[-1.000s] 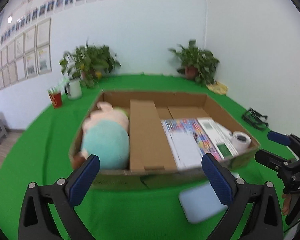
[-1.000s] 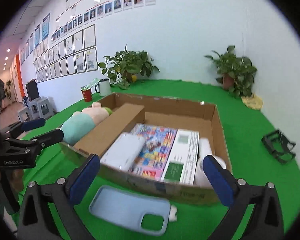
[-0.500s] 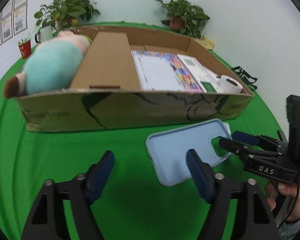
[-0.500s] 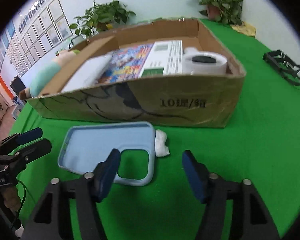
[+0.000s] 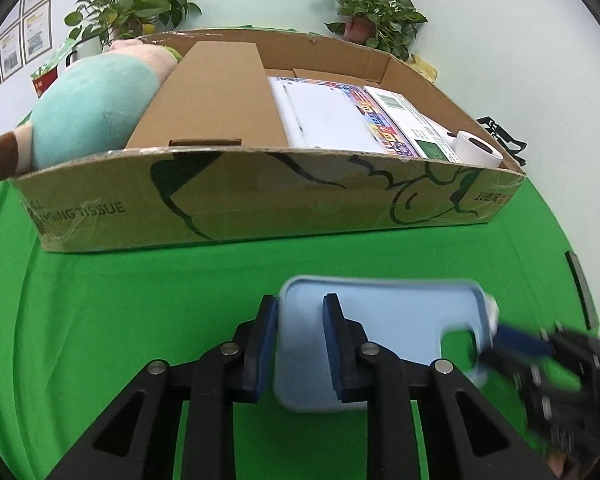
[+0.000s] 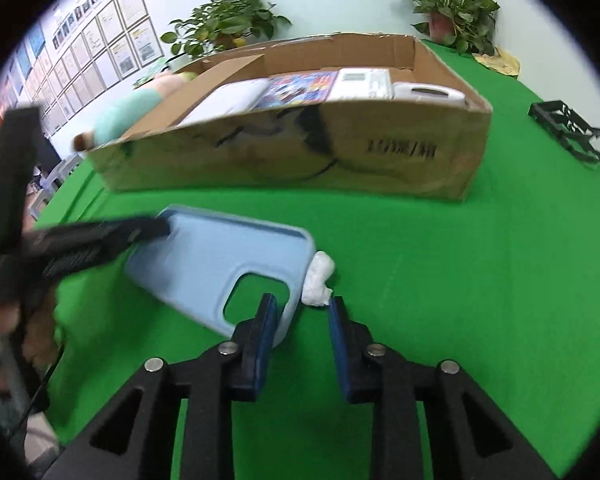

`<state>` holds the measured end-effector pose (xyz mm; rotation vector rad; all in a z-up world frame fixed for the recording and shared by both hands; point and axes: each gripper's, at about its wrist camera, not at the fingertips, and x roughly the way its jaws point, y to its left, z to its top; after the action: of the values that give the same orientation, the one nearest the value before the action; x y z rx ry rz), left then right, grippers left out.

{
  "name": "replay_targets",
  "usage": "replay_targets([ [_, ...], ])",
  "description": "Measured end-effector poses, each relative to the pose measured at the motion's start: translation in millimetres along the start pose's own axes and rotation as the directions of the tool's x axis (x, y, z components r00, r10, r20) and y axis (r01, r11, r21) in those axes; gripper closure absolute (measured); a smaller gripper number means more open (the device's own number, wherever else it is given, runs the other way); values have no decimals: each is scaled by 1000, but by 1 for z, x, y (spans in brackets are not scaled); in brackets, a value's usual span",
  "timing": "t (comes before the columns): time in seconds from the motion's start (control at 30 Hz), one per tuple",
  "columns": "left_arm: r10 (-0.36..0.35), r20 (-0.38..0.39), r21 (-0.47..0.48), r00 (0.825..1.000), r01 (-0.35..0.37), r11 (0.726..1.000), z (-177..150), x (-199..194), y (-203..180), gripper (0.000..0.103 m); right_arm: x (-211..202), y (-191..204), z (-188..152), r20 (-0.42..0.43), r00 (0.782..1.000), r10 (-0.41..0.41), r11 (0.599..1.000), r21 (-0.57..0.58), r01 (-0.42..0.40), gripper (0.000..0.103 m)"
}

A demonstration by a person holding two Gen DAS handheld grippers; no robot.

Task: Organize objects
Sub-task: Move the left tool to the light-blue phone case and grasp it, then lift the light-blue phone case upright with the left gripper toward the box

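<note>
A light blue phone case (image 5: 384, 332) lies on the green cloth in front of a low cardboard box (image 5: 260, 196). My left gripper (image 5: 300, 314) has closed around the case's left edge, one finger on each side. My right gripper (image 6: 302, 316) straddles the case's other end (image 6: 220, 264) near its camera cut-out, jaws narrowed with a gap still showing. A small white crumpled wad (image 6: 318, 278) lies beside the case. The box holds a teal plush toy (image 5: 88, 108), a cardboard divider, a white tablet, booklets and a white roll (image 5: 476, 148).
Two potted plants (image 5: 372, 12) stand behind the box by the wall. A black folded rack (image 6: 566, 128) lies on the cloth to the right. A white mug and red cup (image 5: 44, 80) stand at the back left. Green cloth (image 6: 440, 264) surrounds the case.
Both grippers dropped to the cloth and moved in onto the phone case from opposite ends. Their jaws went from wide open to narrow, the left now clamped on the case's edge.
</note>
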<state>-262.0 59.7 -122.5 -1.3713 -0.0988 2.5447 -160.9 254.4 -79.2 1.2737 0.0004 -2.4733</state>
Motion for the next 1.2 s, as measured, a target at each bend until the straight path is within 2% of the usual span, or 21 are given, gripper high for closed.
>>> replay_targets([
  [0.1, -4, 19, 5, 1000, 4, 1000, 3, -2, -1, 80, -15, 13, -18, -16, 998, 55, 998, 15, -54, 68],
  [0.17, -13, 33, -5, 999, 13, 1000, 5, -7, 1, 79, -22, 20, -25, -64, 988, 142, 990, 11, -142, 66],
  [0.23, -38, 52, -17, 998, 39, 999, 5, -19, 4, 66, -33, 24, -28, -59, 981, 182, 983, -25, -184, 63],
  [0.27, -31, 62, -25, 998, 32, 999, 3, -26, 5, 46, -41, 23, -26, -37, 983, 182, 982, -48, -183, 61],
  [0.3, -18, 81, -33, 997, 20, 999, 0, -35, 7, 32, -49, 21, -22, -4, 984, 178, 982, -70, -178, 50],
  [0.33, -17, 108, -45, 994, 22, 999, -4, -45, 8, 28, -52, 19, -20, 14, 984, 177, 981, -81, -175, 38],
  [0.37, -31, 122, -59, 992, 38, 998, -8, -54, 9, 27, -54, 15, -14, 32, 984, 178, 980, -94, -174, 35],
  [0.43, -93, 99, -71, 991, 100, 992, -15, -65, 6, 27, -47, 10, -1, 42, 983, 177, 976, -135, -170, 35],
  [0.5, -155, 50, -96, 987, 159, 983, -24, -68, 0, 27, -33, 12, 10, 19, 986, 168, 972, -168, -162, 43],
  [0.53, -173, 31, -113, 984, 176, 978, -29, -67, -2, 27, -24, 13, 14, -3, 987, 159, 969, -193, -156, 54],
  [0.6, -214, -9, -136, 977, 211, 968, -38, -62, -8, 27, -4, 23, 18, -53, 992, 113, 961, -250, -122, 67],
  [0.7, -216, -39, -157, 976, 207, 966, -47, -54, -11, 28, 8, 26, 18, -77, 990, 121, 957, -257, -137, 72],
  [0.77, -218, -46, -179, 975, 206, 962, -49, -50, -10, 30, 9, 26, 14, -73, 989, 131, 957, -249, -146, 81],
  [0.9, -243, -62, -217, 968, 224, 950, -51, -43, -6, 41, -1, 28, 3, -72, 988, 136, 965, -218, -149, 86],
  [0.97, -228, -55, -207, 972, 212, 955, -55, -44, -6, 43, -7, 36, -9, -100, 977, 189, 960, -191, -205, 86],
  [1.03, -197, -43, -195, 979, 185, 963, -58, -46, -4, 46, -18, 50, -26, -112, 968, 225, 943, -224, -245, 86],
  [1.1, -187, -39, -190, 982, 177, 966, -60, -48, -2, 55, -26, 62, -37, -111, 966, 235, 937, -239, -256, 86],
  [1.2, -180, -39, -190, 983, 169, 967, -61, -47, 1, 67, -29, 63, -39, -96, 966, 238, 947, -199, -253, 84],
])
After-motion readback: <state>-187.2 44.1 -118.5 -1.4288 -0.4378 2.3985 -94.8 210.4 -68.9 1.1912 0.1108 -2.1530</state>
